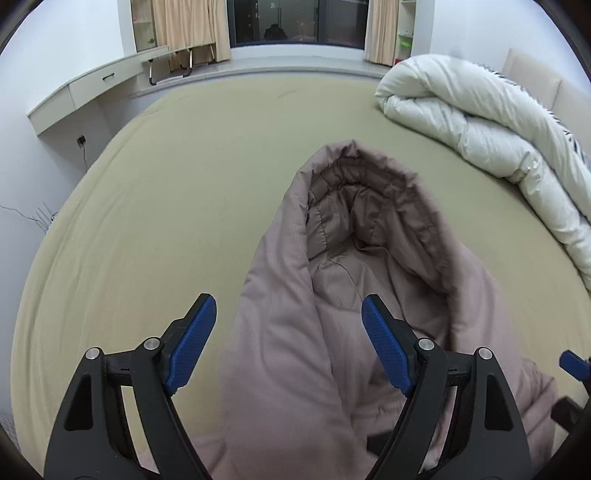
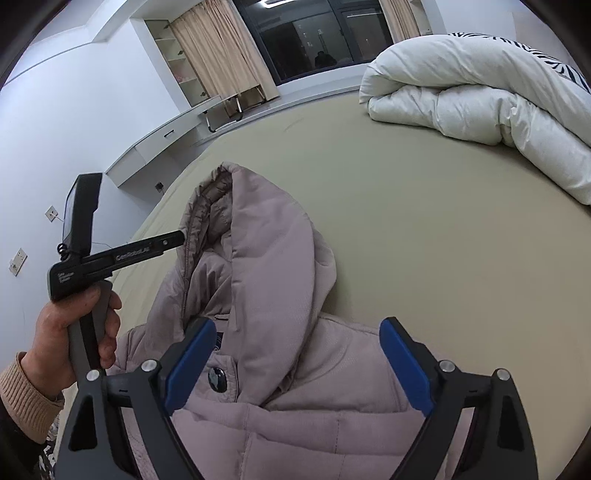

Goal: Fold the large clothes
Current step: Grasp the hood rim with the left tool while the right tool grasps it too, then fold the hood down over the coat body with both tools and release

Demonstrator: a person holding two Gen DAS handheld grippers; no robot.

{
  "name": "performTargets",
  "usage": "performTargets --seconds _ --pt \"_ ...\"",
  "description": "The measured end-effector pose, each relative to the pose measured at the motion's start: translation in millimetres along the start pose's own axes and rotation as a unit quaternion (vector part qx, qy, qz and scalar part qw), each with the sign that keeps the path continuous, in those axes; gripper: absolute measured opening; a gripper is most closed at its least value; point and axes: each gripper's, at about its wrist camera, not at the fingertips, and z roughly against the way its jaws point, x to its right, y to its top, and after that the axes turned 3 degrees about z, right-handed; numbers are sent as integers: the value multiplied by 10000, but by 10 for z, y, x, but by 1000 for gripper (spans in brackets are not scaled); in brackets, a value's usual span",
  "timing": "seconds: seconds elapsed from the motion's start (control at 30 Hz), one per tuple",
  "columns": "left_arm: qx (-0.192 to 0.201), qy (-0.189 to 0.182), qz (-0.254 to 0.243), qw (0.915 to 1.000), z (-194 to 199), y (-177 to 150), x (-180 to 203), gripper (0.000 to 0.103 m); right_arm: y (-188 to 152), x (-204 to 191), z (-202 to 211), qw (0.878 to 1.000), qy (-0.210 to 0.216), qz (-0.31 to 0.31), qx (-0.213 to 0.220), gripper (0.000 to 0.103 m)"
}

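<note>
Jacket work first: my left claw point(image 1: 288, 343) hangs over the mauve hooded puffer jacket point(image 2: 295, 369), jaws spread wide with nothing pinched between them, and my right claw point(image 2: 297, 363) is just as wide apart over the collar beside the dark snap button point(image 2: 218, 378), pads off the cloth. The jacket lies flat on the olive bed sheet point(image 1: 147, 221), hood point(image 1: 365, 206) pointing toward the dark window point(image 1: 295, 22).

I judge the hood is next to tuck down onto the body. To do that well I'd take the hood by its rim at both sides, bite only the padded edge and not the sheet under it, and lay it over evenly so no air pocket bulges.

Room is generous: on the desk point(image 1: 96, 88) side of the jacket the sheet is bare right out to the bed's edge. The rolled white duvet point(image 2: 480, 92) sits well apart from the hood, on the far side, so sweeping that way needs more care.
</note>
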Motion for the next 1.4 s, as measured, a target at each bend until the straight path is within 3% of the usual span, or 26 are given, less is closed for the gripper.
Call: performTargets --seconds 0.1,0.17,0.27,0.37,0.5,0.6,0.73,0.77,0.87,1.17,1.4 --pt "-146 -9 258 9996 -323 69 -84 72 104 -47 -145 10000 18 77 -37 91" --pt "-386 -13 258 9989 -533 110 -116 47 190 -87 -237 9999 58 100 -51 91" --pt "-450 -206 458 9977 -644 101 -208 32 340 -191 -407 9999 40 148 -64 91" --pt "-387 -266 475 9978 -623 69 -247 19 529 -342 -613 9997 17 246 -88 91" --pt "-218 -398 394 9982 -493 23 -267 14 762 -491 -995 9993 -219 202 -226 91" --pt "-86 -315 217 9992 -385 -53 -281 11 841 -595 -1312 9957 -661 454 -458 79" --pt "41 -256 174 9995 -249 -150 -270 10 858 -595 -1580 9860 -1319 670 -773 42" --pt "70 -267 202 9994 -195 -213 -283 9 860 -568 -1558 9868 -1296 610 -762 29" --pt "273 -398 363 9982 26 -251 -336 9 847 -507 -1327 9907 -1138 535 -526 15" --pt "910 -693 558 9919 1092 -721 -613 7 686 -392 -342 9964 -755 358 125 11" --pt "1076 -940 552 9882 2012 -1455 -630 7 116 -385 474 9981 -551 202 206 11"
